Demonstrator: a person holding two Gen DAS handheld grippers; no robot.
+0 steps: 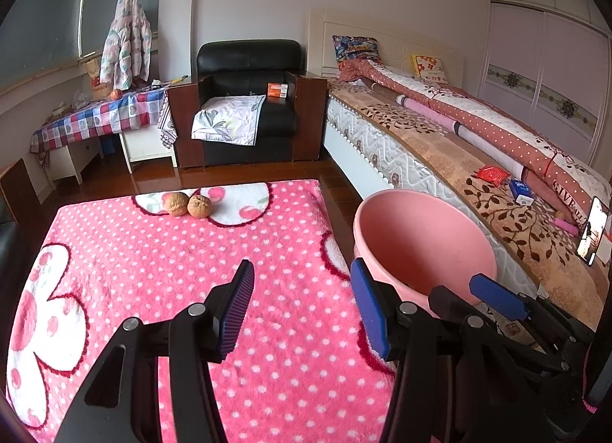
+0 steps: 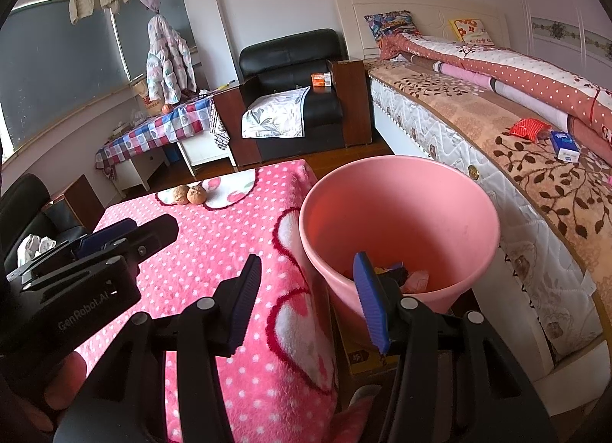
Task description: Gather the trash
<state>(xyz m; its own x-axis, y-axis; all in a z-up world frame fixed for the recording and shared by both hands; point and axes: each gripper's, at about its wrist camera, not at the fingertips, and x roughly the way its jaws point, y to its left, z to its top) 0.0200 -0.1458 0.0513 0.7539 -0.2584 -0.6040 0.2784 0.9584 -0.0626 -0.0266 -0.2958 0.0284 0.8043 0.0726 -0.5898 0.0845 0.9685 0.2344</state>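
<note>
A pink bin (image 1: 420,244) stands beside the table on the right; in the right wrist view (image 2: 401,213) it holds several scraps of trash (image 2: 405,274) at the bottom. Two brown, wrinkled round things (image 1: 189,206) lie at the far edge of the pink polka-dot table cover (image 1: 153,259), also seen in the right wrist view (image 2: 190,195). My left gripper (image 1: 306,305) is open and empty over the table's right part. My right gripper (image 2: 310,301) is open and empty at the bin's near rim; it also shows in the left wrist view (image 1: 493,297).
A bed (image 1: 440,144) with a quilt runs along the right; a red packet (image 1: 493,174), a blue box (image 1: 521,192) and a phone (image 1: 593,230) lie on it. A black armchair (image 1: 248,98) with an orange box (image 1: 277,90) and a checked side table (image 1: 95,118) stand behind.
</note>
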